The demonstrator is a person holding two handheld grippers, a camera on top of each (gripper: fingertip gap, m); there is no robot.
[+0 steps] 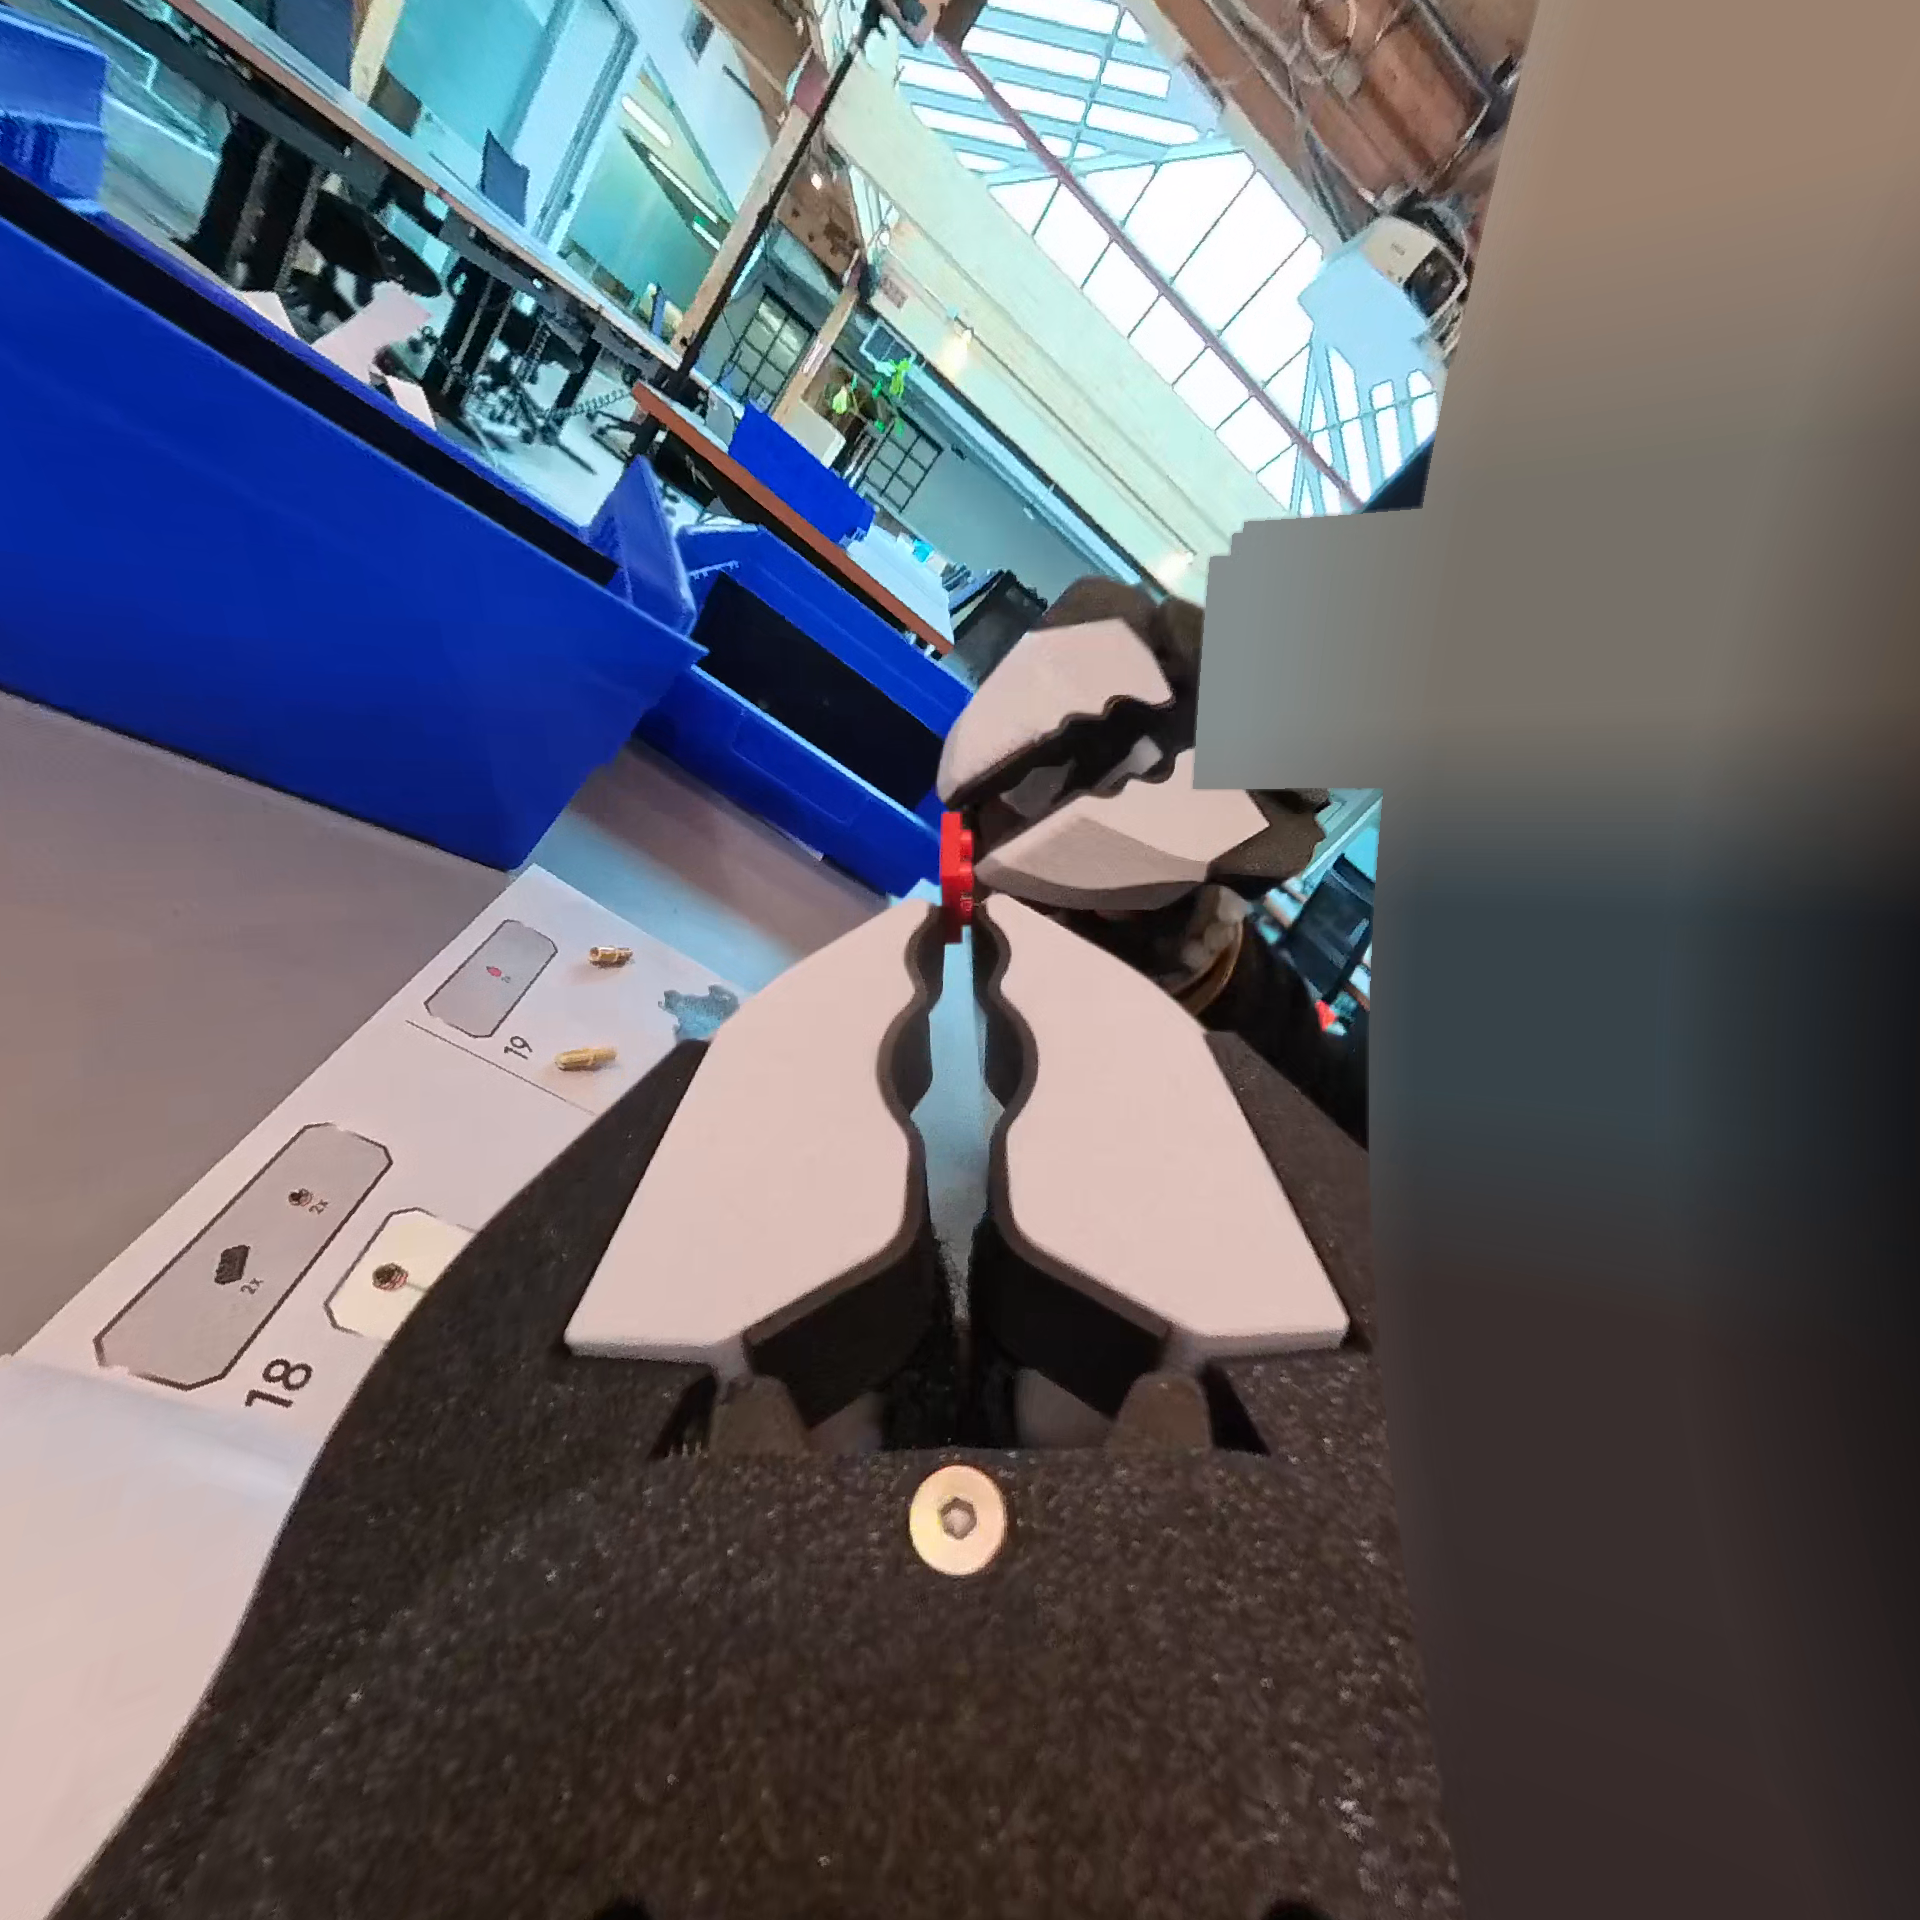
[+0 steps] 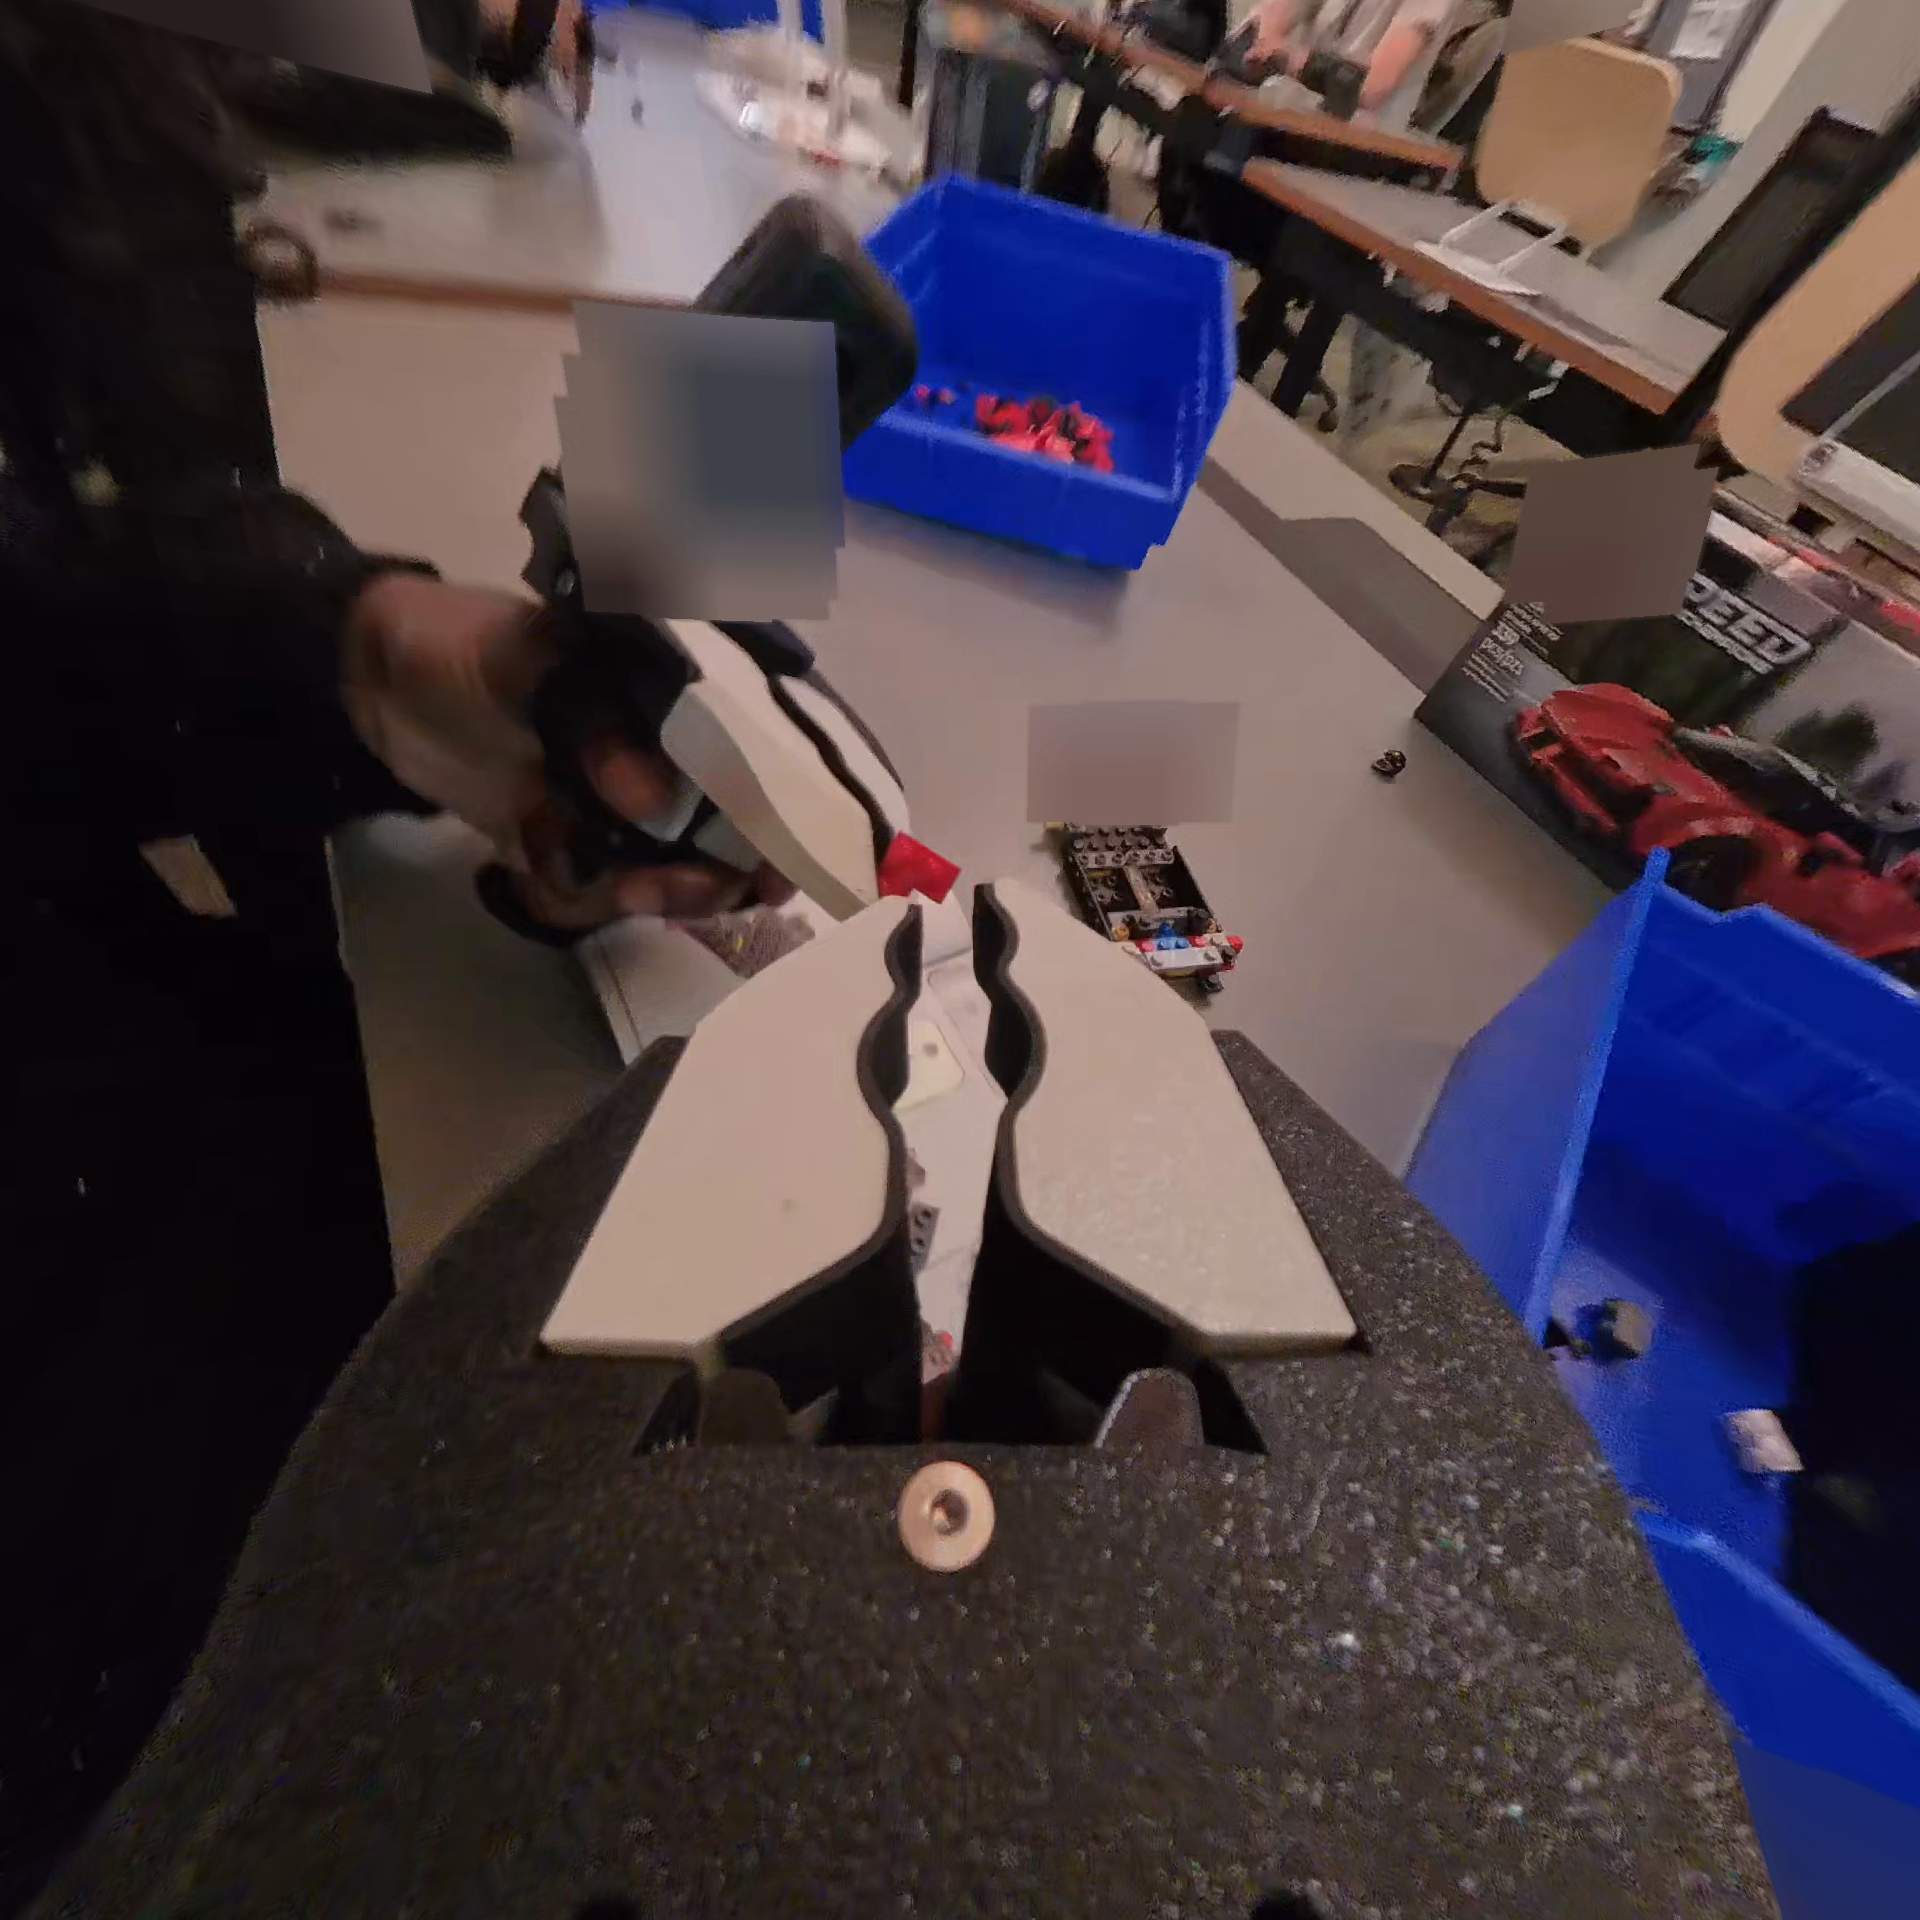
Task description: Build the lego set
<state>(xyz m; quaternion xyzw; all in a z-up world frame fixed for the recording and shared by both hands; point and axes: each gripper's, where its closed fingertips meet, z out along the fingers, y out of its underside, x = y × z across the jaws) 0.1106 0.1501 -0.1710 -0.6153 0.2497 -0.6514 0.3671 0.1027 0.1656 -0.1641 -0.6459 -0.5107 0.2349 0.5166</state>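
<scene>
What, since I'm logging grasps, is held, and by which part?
The left gripper pinches a small red piece by one end, at its fingertips. The right gripper is open, holding nothing.

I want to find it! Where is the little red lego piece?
The little red lego piece is up above the table, pinched at the left gripper tips, right in front of the open right gripper.
</scene>
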